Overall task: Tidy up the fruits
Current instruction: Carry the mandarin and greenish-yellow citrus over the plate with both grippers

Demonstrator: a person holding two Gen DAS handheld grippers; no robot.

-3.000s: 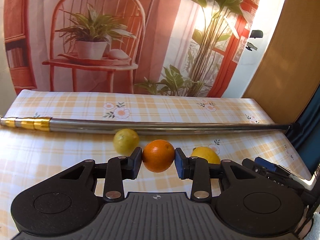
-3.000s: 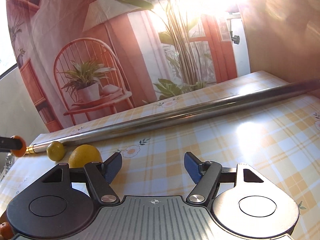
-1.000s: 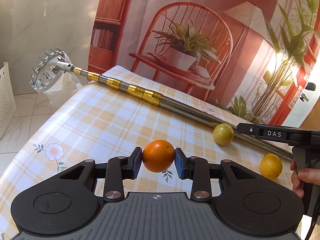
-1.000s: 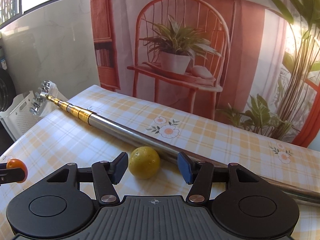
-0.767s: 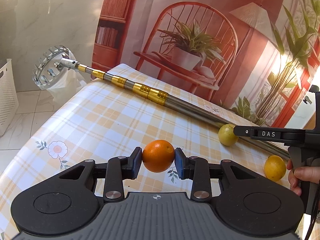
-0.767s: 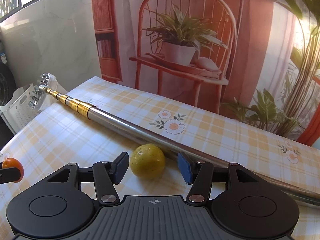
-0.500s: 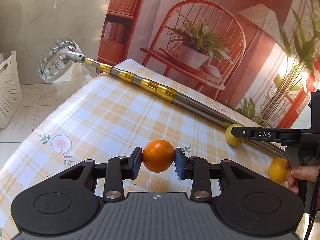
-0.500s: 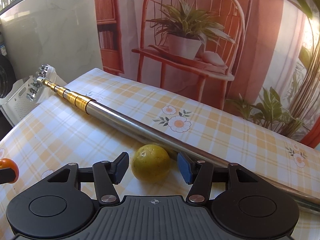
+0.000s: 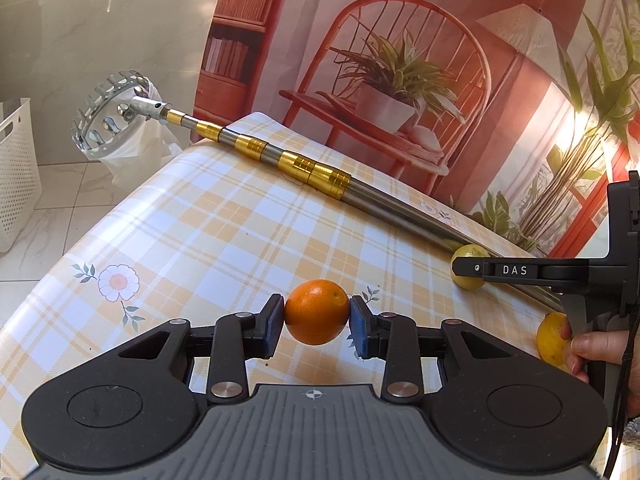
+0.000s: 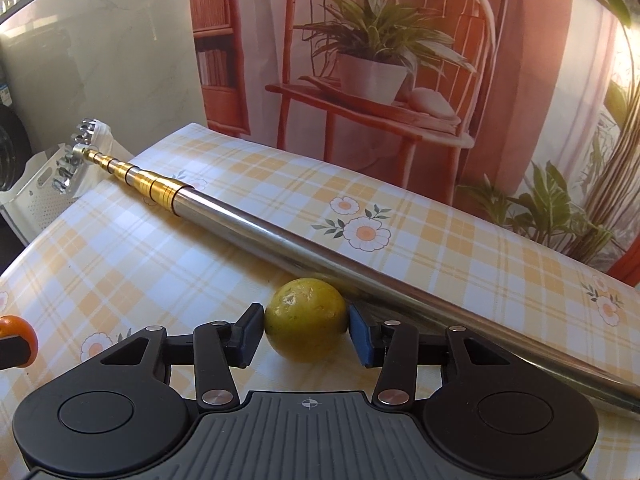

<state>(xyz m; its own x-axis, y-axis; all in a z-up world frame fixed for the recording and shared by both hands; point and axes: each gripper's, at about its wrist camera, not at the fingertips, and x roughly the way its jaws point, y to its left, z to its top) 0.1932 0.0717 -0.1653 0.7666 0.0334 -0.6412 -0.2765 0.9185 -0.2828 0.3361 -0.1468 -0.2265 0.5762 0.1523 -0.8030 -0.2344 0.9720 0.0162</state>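
Observation:
An orange [image 9: 316,312] is clamped between the blue pads of my left gripper [image 9: 316,323], which is shut on it and holds it a little above the checked tablecloth [image 9: 208,240]. The right gripper [image 10: 306,336] has both pads against a yellow-green round fruit [image 10: 306,318] that sits on the cloth beside the metal pole [image 10: 280,240]. In the left wrist view that fruit [image 9: 468,286] is partly hidden behind a finger of the right gripper. A yellow lemon [image 9: 550,338] lies by the person's hand [image 9: 600,350]. The orange [image 10: 16,330] also shows at the left edge of the right wrist view.
A long telescopic pole [image 9: 304,172] with gold bands lies diagonally across the table; its toothed ring head and white bag [image 9: 108,114] hang over the far left corner. A white perforated basket [image 9: 16,168] stands on the floor at left. The table edge drops off at left.
The right gripper has moved forward around the yellow-green fruit and closed its fingers onto it. The left gripper, still holding the orange, has swung slightly further left.

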